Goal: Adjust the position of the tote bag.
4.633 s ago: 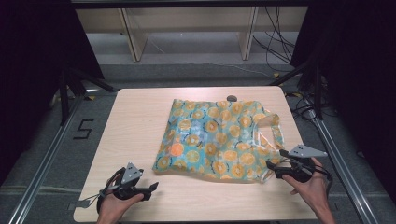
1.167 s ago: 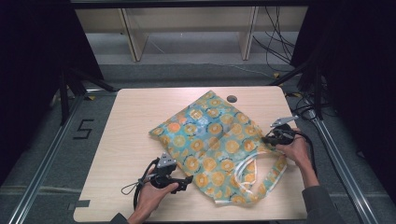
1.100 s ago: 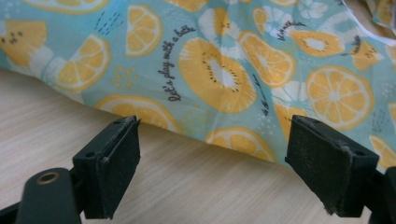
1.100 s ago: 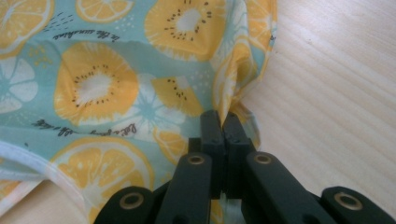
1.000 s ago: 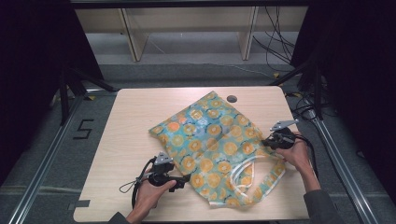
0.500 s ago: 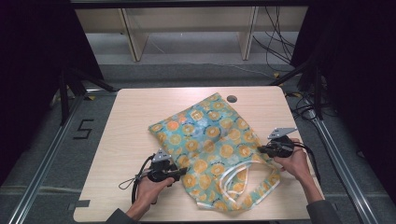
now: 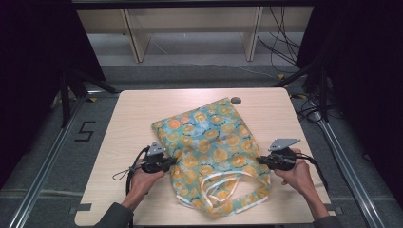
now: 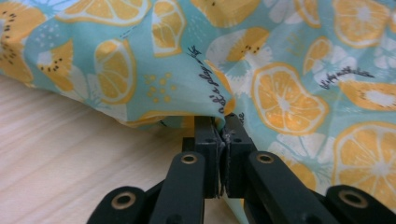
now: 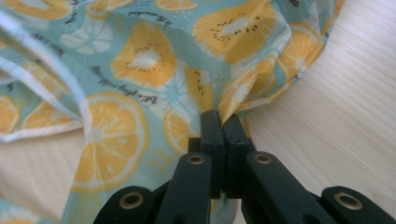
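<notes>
You are pinching the bag [image 7: 214, 142] on both sides as it is lying flat on the table [image 7: 128, 118]. Your left gripper [image 7: 167, 162] has just been closing and is squeezing its left edge. Your right gripper [image 7: 264, 160] is squeezing its right edge.

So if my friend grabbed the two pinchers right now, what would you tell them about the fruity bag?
Left gripper: jaws have just been closing and are now shut on the bag's left edge.
Right gripper: shut on the bag's right edge.
The bag lies slightly rumpled on the table, its white-trimmed handles at the near end towards the person.
Done: both side edges are pinched.
Left, probably: lift or pull the bag taut between the grippers to straighten or fold it; what comes next is a guess.
</notes>
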The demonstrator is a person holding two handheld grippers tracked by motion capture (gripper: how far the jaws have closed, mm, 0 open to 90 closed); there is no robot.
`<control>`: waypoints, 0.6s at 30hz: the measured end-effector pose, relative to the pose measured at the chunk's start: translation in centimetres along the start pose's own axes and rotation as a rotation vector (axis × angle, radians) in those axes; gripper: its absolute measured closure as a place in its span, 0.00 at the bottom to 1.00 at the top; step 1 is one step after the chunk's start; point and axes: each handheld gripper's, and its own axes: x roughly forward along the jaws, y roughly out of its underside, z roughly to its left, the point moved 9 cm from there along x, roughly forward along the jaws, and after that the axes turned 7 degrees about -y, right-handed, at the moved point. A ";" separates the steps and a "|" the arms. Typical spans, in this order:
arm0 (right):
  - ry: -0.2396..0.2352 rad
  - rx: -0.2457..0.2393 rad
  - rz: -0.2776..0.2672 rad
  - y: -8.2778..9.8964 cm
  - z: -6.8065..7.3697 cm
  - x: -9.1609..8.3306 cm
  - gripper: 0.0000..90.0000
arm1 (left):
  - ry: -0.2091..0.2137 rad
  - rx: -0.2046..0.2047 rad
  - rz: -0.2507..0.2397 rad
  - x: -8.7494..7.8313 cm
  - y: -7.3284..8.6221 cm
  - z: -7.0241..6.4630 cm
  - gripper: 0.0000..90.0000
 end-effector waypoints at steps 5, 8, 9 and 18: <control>-0.038 0.006 0.010 0.1 1.2 0.5 1.00 | -0.017 -0.015 -0.017 0.2 -0.3 0.5 0.95; -0.050 0.011 0.030 0.4 1.7 1.0 1.00 | -0.016 -0.019 -0.004 0.3 -0.5 1.2 0.95; -0.062 0.018 0.010 0.4 2.2 1.3 1.00 | -0.023 -0.020 0.003 0.5 -0.6 1.8 0.95; -0.103 -0.031 0.053 1.0 4.6 1.2 1.00 | -0.062 -0.048 0.010 0.3 -0.8 4.1 0.95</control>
